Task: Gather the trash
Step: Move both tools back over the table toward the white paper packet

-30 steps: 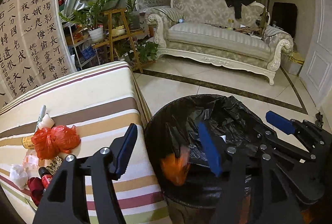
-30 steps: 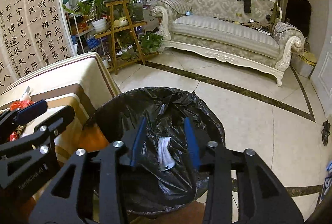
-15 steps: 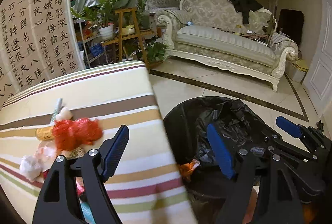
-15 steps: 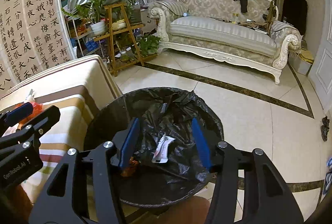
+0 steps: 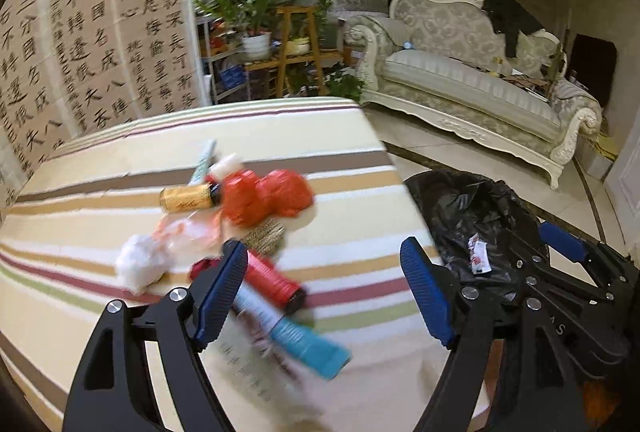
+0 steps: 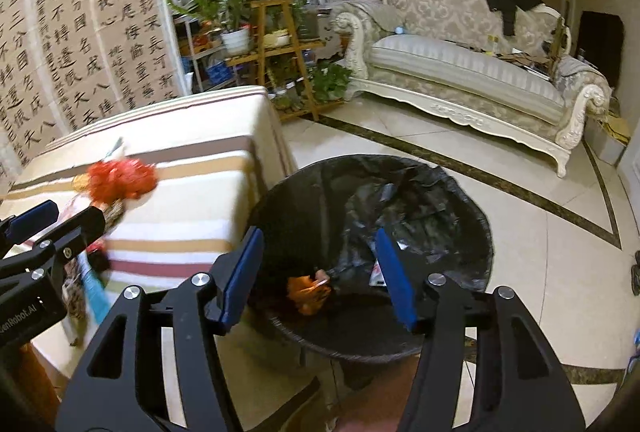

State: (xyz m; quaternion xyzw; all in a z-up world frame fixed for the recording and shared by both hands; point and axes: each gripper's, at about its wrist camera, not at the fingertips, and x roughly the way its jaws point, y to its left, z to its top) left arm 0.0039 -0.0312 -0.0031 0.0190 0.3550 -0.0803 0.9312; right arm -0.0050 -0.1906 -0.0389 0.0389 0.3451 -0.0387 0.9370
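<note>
My left gripper [image 5: 324, 296] is open and empty above the striped table [image 5: 100, 160]. Under it lies a pile of trash: a red plastic bag [image 5: 264, 196], a gold can [image 5: 186, 198], a white tissue wad [image 5: 140, 266], a red tube [image 5: 272, 282] and a teal-ended packet [image 5: 308, 346]. My right gripper [image 6: 318, 274] is open and empty above the black-lined trash bin [image 6: 460, 192]. An orange wrapper [image 6: 308, 290] and a white wrapper [image 5: 478, 258] lie inside the bin.
The bin stands on the tiled floor by the table's right edge. A white sofa [image 6: 472, 72] and a wooden plant stand [image 6: 276, 44] are farther back. A calligraphy screen [image 5: 80, 44] stands behind the table.
My left gripper has swung left from over the bin to over the trash pile on the table. An orange wrapper has dropped into the bin. My right gripper has opened wider.
</note>
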